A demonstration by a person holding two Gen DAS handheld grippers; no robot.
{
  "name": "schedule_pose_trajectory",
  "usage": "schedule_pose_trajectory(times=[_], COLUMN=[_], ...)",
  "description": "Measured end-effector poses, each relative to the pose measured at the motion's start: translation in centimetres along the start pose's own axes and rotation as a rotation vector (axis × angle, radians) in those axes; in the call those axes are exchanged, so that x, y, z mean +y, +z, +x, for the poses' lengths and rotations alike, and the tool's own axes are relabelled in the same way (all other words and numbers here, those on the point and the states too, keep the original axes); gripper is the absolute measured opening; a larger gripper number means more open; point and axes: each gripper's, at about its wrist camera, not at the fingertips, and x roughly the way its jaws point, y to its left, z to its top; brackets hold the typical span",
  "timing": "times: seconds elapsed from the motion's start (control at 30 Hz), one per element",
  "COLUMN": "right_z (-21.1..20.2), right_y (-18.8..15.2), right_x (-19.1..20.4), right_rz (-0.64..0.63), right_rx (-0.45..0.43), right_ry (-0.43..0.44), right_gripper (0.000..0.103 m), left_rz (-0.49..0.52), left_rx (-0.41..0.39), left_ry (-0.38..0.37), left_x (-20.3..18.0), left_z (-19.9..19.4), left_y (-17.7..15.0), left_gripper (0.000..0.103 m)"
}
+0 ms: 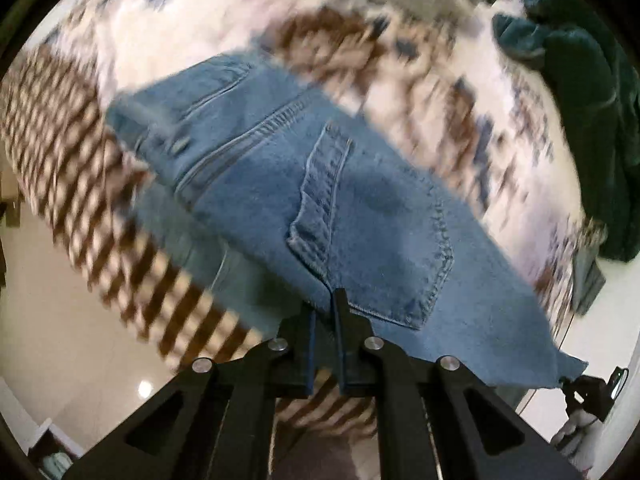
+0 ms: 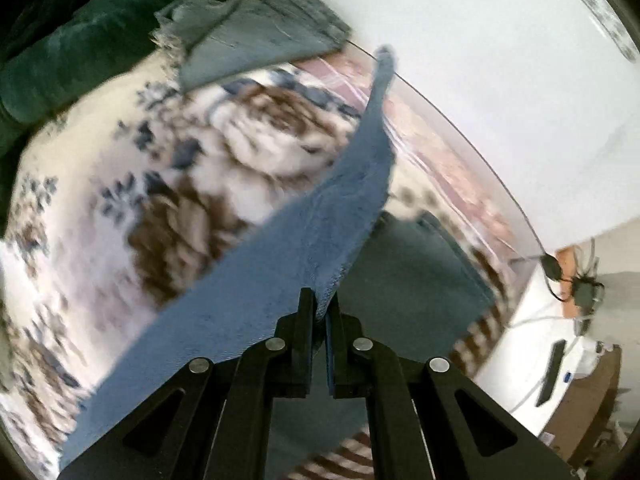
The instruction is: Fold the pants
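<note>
lifting jeans (image 1: 360, 208) off the bed (image 1: 400, 80), both grippers (left (image 1: 324, 312), right (image 2: 320, 308)) clamped on denim; fold underway, unfinished.

A floral blanket (image 1: 400, 60) in cream, brown and blue covers the bed. A dark green throw (image 1: 580, 100) lies bunched beside it. White wall (image 2: 500, 60) behind.

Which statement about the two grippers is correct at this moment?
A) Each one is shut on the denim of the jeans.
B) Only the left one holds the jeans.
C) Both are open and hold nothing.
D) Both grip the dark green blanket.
A: in each wrist view blue denim of the jeans is pinched between the closed fingers, at the left gripper and at the right gripper.
</note>
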Motion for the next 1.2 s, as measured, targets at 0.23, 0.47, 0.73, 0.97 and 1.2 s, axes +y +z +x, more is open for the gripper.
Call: schedule_pose_trajectory(times=[0.23,0.47,0.73,0.97,1.2], right_z=[5.5,11.3,8.5,12.6,14.9], right_y=[-5.7,-7.6,-6.1,-2.8,-1.3], right_x=[-4.5,-7.9,-17.8,-21.0,-20.3], right_rz=[-0.021,0.051,0.254,0.453,0.448], right_rx=[0.087,0.258,0.136,0.125,0.095], right_ry=[-0.053,0.106,0.286,0.337,0.287], right_gripper=[0.005,0.026,0.049,0.049,0.004], left_rz=[-0.018,-0.038,0.18,0.393,0.477], left_rx=[0.003,-0.004,-0.149,-0.065,0.024], left_ry=[0.029,0.103,0.188,0.195,0.273], left_x=[3.9,4.3,-5.9,-16.9,-20.5], left_z=[4.8,4.2,0.2,7.5,13.2], left_y=[-2.0,-2.4,-5.8,-7.8,-9.8], left_gripper=[0.006,0.012,0.077,0.077,0.077])
